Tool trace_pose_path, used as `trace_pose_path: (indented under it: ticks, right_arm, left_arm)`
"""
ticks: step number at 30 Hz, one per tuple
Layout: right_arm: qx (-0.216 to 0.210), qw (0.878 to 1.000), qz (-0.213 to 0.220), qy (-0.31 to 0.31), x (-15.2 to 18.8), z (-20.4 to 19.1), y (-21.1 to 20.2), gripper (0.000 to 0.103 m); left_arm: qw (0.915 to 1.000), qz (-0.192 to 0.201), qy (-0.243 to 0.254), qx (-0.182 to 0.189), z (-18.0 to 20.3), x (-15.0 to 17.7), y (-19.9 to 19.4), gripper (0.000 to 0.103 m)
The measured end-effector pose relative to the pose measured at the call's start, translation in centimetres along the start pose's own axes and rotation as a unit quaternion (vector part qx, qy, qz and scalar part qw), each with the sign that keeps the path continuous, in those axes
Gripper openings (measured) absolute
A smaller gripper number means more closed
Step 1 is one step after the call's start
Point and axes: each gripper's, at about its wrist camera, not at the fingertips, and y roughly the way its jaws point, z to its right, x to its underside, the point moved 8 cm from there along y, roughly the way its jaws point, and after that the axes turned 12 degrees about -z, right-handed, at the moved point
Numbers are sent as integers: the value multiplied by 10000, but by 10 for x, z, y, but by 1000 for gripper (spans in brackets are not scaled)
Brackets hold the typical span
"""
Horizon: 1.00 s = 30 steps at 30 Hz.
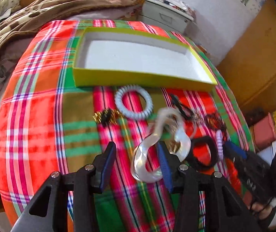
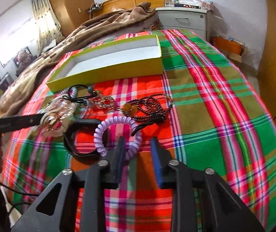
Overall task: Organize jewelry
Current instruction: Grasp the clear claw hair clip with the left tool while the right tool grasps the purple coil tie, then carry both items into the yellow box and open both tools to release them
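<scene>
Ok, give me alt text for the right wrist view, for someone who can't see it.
The right tool straddles the near rim of a purple coil hair tie on a plaid cloth, pads not visibly pressing it. A black band, dark beads and clear chain links lie to the left and beyond, before an empty yellow box.

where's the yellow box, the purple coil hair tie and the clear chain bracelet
yellow box (image 1: 138, 78): left wrist view, near outer wall
purple coil hair tie (image 2: 116, 120): right wrist view, top of the loop
clear chain bracelet (image 1: 141, 152): left wrist view, big near link
</scene>
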Motion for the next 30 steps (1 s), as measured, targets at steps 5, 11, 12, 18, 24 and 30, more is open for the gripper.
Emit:
trace_pose_path:
  ticks: [5, 11, 12, 18, 24, 30]
  right_arm:
    - [241, 9995, -46, -200, -1, -2, 2, 22]
    - [318, 9989, -66, -328, 0, -5, 3, 11]
    - [321, 9990, -62, -319, 0, -5, 3, 11]
    - [310, 9991, 39, -288, 3, -4, -5, 10]
    - [136, 9991, 259, -299, 2, -7, -21, 10]
    - [-63, 9987, 424, -265, -9, -12, -33, 10]
  left_arm:
    - [9996, -46, 72, -278, -3, 1, 4, 45]
    - [9978, -37, 289, -601, -2, -1, 5, 45]
    - [9974, -40, 331, -640, -1, 0, 6, 45]
    - [9981, -46, 359, -505, 3, 3, 5, 31]
    - [9986, 36, 319, -417, 6, 5, 1, 14]
    - [9990, 215, 187, -331, 0, 4, -13, 14]
